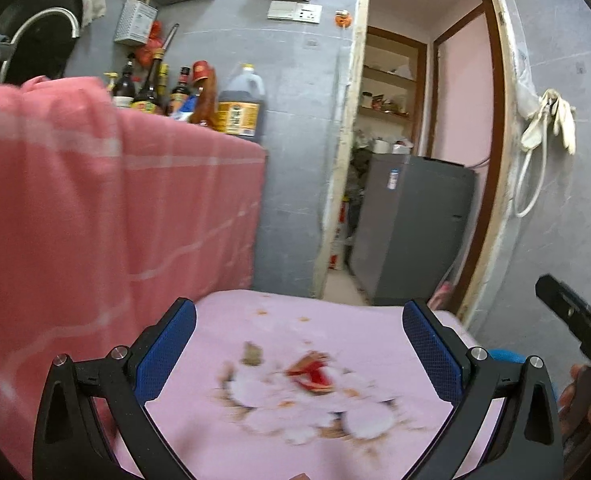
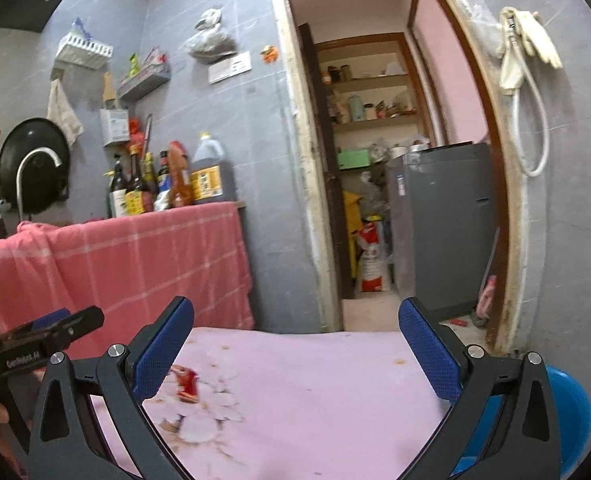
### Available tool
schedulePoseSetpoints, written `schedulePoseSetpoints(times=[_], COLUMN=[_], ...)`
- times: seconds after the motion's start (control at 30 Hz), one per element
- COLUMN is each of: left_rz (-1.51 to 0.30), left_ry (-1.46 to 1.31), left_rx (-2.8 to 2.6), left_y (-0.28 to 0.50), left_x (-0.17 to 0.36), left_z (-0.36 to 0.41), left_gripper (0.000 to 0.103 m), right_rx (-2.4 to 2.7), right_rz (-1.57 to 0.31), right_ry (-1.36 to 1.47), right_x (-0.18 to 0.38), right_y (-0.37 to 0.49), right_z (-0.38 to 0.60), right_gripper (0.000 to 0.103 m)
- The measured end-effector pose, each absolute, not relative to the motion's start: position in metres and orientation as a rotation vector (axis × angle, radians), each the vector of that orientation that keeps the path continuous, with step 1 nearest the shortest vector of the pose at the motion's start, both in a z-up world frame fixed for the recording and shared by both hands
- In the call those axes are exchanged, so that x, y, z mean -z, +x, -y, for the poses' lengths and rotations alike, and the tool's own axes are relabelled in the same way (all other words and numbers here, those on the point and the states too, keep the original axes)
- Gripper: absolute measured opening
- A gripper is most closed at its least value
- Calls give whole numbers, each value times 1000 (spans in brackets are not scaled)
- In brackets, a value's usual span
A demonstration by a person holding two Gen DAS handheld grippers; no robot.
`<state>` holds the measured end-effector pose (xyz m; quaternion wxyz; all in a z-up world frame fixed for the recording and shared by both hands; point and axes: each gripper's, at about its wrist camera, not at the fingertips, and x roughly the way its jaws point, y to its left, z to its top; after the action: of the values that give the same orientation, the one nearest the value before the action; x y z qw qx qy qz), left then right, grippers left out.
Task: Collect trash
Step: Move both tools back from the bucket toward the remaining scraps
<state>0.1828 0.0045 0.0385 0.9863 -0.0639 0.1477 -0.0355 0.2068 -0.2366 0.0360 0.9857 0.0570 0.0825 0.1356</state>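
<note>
The left gripper hangs over a pink cloth with its blue-padded fingers spread wide, gripping nothing. Just ahead of it and between the fingers lies the trash pile: pale round scraps, brownish crumbs and a red wrapper, all blurred. The right gripper is equally wide apart and empty; from it the same red wrapper sits low and to the left, just beside its left finger. A red checked cloth drapes the counter further ahead on the left, and a blue bin shows beyond the right finger.
</note>
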Motion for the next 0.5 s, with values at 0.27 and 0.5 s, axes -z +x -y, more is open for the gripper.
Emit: schedulePoseSetpoints(times=[0.27,0.5], left_rz=[-363,-468], left_ry=[-115,-161], left_rx=[26,29], left_y=[186,206], left_x=[-3,21], left_z=[-35,-51], left_gripper=[101,101], right_rx=[-361,-417], right_rz=[-238,-325], right_ry=[55,1], right_x=[-18,0], right_y=[227,244], right_z=[199,182], right_gripper=[103,103])
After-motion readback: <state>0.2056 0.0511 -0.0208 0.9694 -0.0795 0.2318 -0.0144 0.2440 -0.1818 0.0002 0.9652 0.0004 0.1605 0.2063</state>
